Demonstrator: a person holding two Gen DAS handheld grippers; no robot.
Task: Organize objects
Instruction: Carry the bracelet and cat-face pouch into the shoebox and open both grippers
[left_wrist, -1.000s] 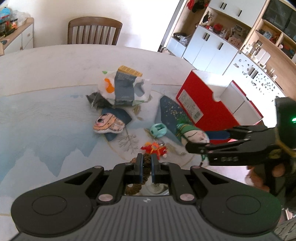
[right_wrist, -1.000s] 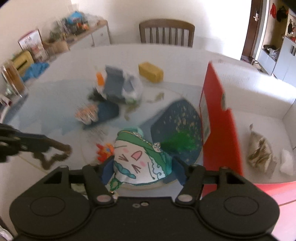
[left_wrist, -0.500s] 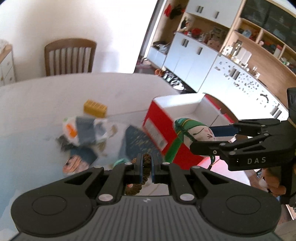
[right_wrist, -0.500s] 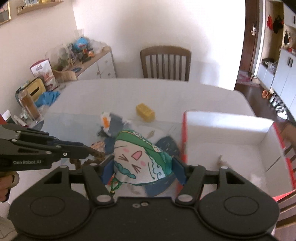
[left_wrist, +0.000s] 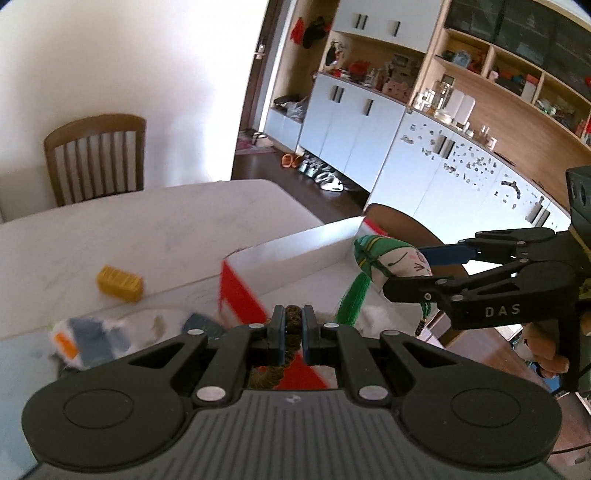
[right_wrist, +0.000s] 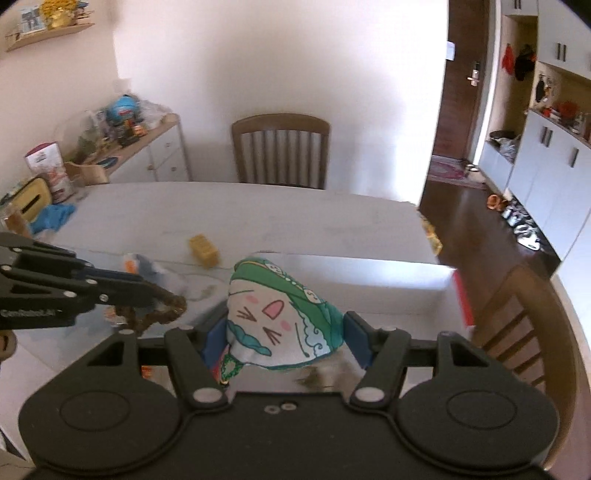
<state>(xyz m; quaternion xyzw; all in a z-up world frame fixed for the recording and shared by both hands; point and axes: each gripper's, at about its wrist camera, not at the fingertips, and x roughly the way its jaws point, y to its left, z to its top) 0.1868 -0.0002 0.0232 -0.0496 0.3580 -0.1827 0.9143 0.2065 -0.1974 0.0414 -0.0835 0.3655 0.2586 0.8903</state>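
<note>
both loads hung over the box (left_wrist: 295, 254): left gripper (left_wrist: 293, 325) pinched a bead string (right_wrist: 162, 314), right gripper (right_wrist: 284, 332) clamped a pouch (right_wrist: 277, 317); block (left_wrist: 119, 283) at ten o'clock remained.

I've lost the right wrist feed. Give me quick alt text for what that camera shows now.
The right gripper is shut on a stuffed cat-face pouch in green and white, held up over the table. At left the left gripper pinches a brown bead string. Beyond lie a yellow block, the red box and a wooden chair.
</note>
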